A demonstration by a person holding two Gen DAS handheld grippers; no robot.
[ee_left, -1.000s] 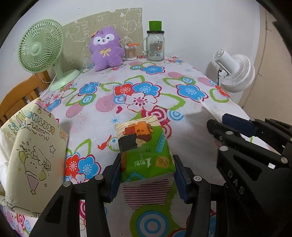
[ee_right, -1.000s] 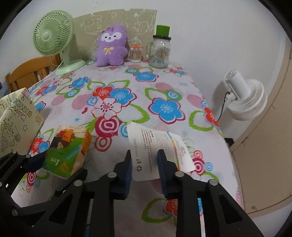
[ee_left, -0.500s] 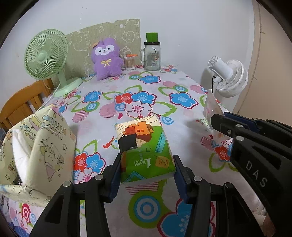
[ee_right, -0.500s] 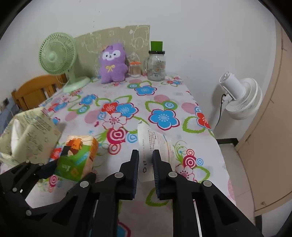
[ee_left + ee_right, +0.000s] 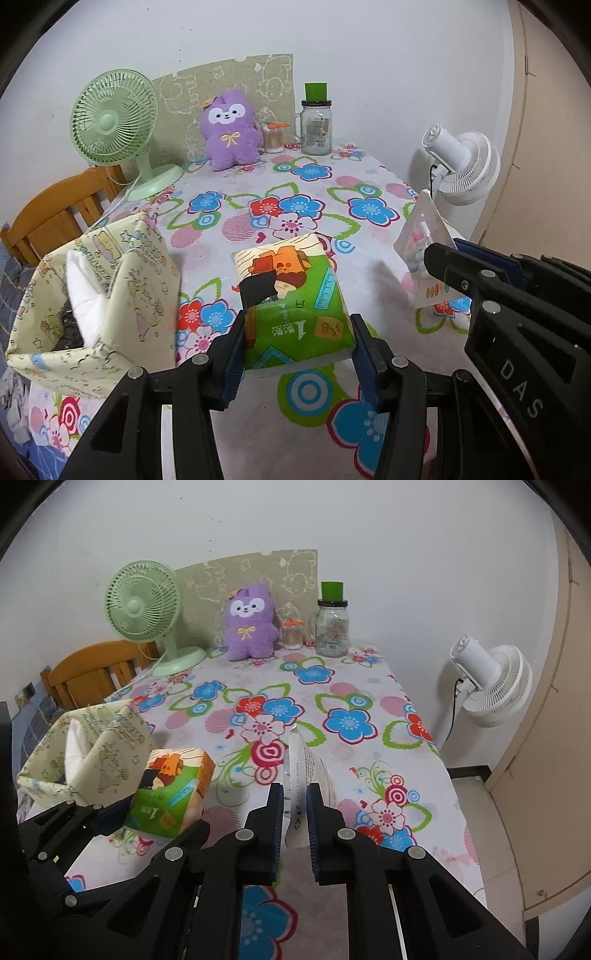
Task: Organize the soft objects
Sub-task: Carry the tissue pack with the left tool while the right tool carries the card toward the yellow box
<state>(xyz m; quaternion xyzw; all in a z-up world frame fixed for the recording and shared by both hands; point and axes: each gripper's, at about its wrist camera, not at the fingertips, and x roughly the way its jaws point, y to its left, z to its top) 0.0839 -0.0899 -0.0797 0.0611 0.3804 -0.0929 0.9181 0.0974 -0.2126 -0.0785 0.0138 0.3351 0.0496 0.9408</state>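
Note:
My left gripper [image 5: 297, 345] is shut on a green tissue pack [image 5: 293, 301] and holds it above the floral tablecloth; the pack also shows in the right wrist view [image 5: 170, 794]. My right gripper [image 5: 295, 810] is shut on a flat clear plastic packet [image 5: 301, 771] held on edge above the table; the packet shows in the left wrist view [image 5: 424, 254] with small pastel pieces inside. A yellow patterned fabric storage bag [image 5: 96, 302] stands open at the table's left, also in the right wrist view [image 5: 85, 753]. A purple plush toy [image 5: 229, 131] sits at the back.
A green desk fan [image 5: 114, 122] stands at the back left. A glass jar with a green lid [image 5: 316, 122] and a small cotton swab jar [image 5: 273, 138] stand at the back. A white fan [image 5: 461, 166] stands off the table's right edge. A wooden chair [image 5: 55, 218] is at left.
Both grippers have lifted and pulled back from the table with their loads. The packet turned from flat to on edge. The fabric bag has come further into view at left.

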